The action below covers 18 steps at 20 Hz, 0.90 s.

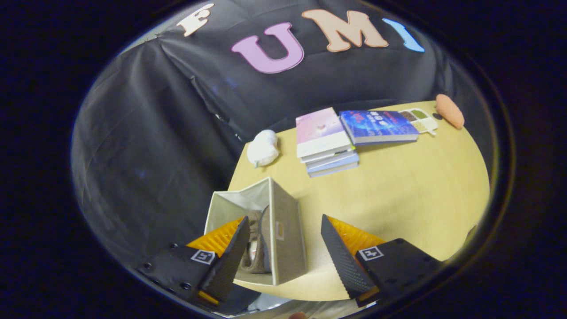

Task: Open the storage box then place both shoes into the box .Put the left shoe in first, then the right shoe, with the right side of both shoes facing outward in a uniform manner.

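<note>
A pale counter [398,195] fills the right of the frame. At lower centre the open storage box [285,230], a shoe [257,248] inside, sits between the tongs [283,252], spread wide and holding nothing. Books [328,141] lie beyond.

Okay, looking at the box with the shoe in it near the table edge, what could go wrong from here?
The storage box stands at the table edge, so a nudge from the open gripper might push it off. The shoe already inside leaves little room, so a second one could jam against it.
</note>
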Each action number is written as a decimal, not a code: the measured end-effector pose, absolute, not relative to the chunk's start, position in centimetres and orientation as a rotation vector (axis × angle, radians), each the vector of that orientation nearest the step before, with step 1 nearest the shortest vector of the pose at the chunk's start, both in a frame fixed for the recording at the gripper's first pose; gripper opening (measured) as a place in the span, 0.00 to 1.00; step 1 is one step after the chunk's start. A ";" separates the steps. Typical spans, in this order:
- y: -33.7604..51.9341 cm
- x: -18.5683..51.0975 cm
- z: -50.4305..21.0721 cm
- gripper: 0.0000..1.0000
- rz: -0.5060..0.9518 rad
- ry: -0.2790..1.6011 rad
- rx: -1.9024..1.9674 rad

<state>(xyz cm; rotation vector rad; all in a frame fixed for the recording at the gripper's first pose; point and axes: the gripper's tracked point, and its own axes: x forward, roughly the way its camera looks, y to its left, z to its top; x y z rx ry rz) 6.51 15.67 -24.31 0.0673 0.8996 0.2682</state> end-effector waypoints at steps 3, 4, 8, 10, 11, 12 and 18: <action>12.4 7.6 -21.8 1.00 0.247 0.805 0.060; 11.2 8.2 -20.8 1.00 0.236 0.764 0.050; 7.2 10.4 -15.4 1.00 0.204 0.566 0.023; 5.6 11.4 -12.6 1.00 0.198 0.477 0.032; 4.8 11.8 -11.2 1.00 0.192 0.432 0.038; 3.7 12.3 -9.7 1.00 0.182 0.384 0.037; -2.5 13.6 -2.4 1.00 0.134 0.160 -0.080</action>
